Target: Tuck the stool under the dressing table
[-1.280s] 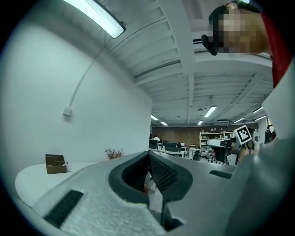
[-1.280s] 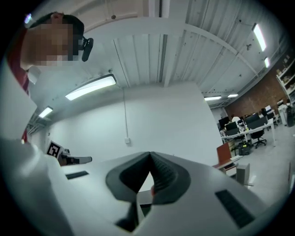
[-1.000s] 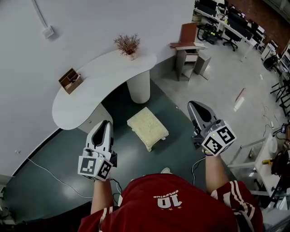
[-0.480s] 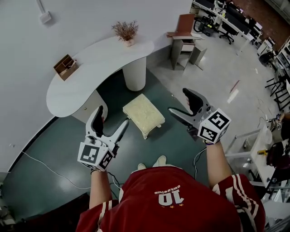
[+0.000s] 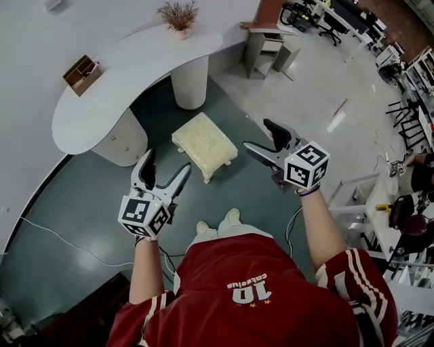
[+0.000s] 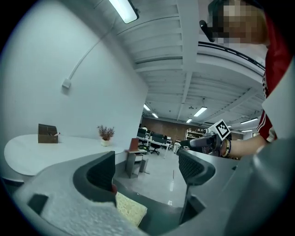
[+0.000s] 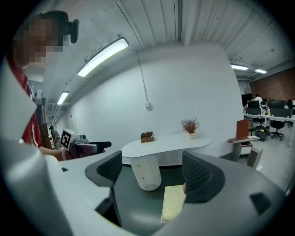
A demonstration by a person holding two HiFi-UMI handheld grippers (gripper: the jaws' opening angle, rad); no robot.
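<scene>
The cream cushioned stool (image 5: 203, 146) stands on the dark green floor in front of the white curved dressing table (image 5: 129, 74), outside the gap between its two round pedestals. My left gripper (image 5: 166, 166) hangs to the stool's left, and my right gripper (image 5: 259, 135) to its right. Neither touches it. Both pairs of jaws have just been opening and now stand open with nothing between them. In the left gripper view the stool (image 6: 129, 209) peeks out beside the left gripper (image 6: 147, 168). In the right gripper view the stool (image 7: 174, 203) lies low beyond the right gripper (image 7: 154, 170), before the table (image 7: 161, 143).
On the tabletop stand a dried plant (image 5: 178, 13) and a wooden box (image 5: 80, 71). A small grey side cabinet (image 5: 261, 44) stands to the table's right. A white cable (image 5: 41, 230) runs over the floor at left. Benches (image 5: 366, 196) crowd the right side.
Both grippers went from shut to open and dropped lower, towards the two sides of the stool. The head view has shifted closer to the stool and table.
</scene>
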